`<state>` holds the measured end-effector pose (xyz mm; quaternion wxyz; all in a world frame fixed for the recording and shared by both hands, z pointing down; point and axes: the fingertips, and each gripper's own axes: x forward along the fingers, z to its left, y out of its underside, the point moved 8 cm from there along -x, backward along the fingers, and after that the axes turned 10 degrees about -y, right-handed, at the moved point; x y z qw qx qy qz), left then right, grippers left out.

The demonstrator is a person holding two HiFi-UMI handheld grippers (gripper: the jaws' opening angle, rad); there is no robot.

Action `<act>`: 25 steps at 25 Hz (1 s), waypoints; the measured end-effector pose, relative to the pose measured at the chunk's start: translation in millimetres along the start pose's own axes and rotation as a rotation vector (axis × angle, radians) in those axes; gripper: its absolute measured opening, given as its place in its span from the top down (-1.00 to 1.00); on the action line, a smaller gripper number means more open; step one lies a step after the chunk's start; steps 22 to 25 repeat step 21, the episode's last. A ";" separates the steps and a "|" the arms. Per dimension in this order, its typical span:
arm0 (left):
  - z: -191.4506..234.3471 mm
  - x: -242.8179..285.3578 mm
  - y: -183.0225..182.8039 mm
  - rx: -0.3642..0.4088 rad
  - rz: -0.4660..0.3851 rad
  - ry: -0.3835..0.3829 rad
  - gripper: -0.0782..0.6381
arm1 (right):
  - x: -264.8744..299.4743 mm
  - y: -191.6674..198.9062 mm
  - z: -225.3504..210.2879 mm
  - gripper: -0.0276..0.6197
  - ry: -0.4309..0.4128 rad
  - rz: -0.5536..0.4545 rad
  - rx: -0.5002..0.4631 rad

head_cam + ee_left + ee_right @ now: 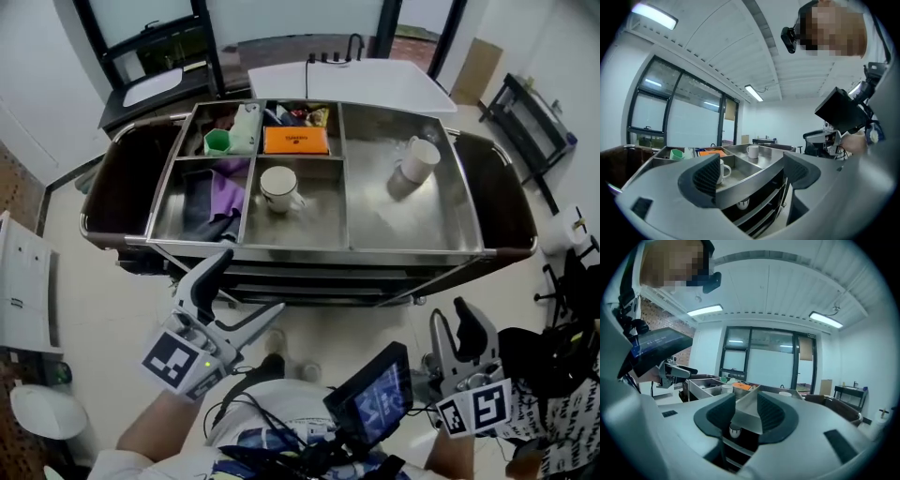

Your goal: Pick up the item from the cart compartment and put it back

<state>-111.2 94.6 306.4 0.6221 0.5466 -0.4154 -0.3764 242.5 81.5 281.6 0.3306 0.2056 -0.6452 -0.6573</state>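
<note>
Steel cart (pixel 319 248) faced, white mug (pixel 278 187) inside; held left gripper (pixel 251 281) wide apart, right gripper (pixel 450 314) narrowly apart, both empty.

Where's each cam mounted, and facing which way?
Head view: on the person's head, looking steeply down on the cart; left gripper and right gripper at the bottom.
Left gripper view: on the left gripper, looking low across the cart top; own open jaws, head camera above.
Right gripper view: on the right gripper, facing the cart and windows; own narrowly parted, empty jaws.
Shared: all three show the orange box.
</note>
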 end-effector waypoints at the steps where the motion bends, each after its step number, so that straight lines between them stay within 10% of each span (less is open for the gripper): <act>1: -7.2 -3.6 0.4 0.001 0.003 -0.006 -0.37 | -4.7 3.3 0.1 0.38 -0.010 0.003 0.002; 25: -81.8 -58.0 18.9 0.021 0.018 -0.059 -0.37 | -67.2 26.7 22.0 0.39 -0.134 0.040 -0.025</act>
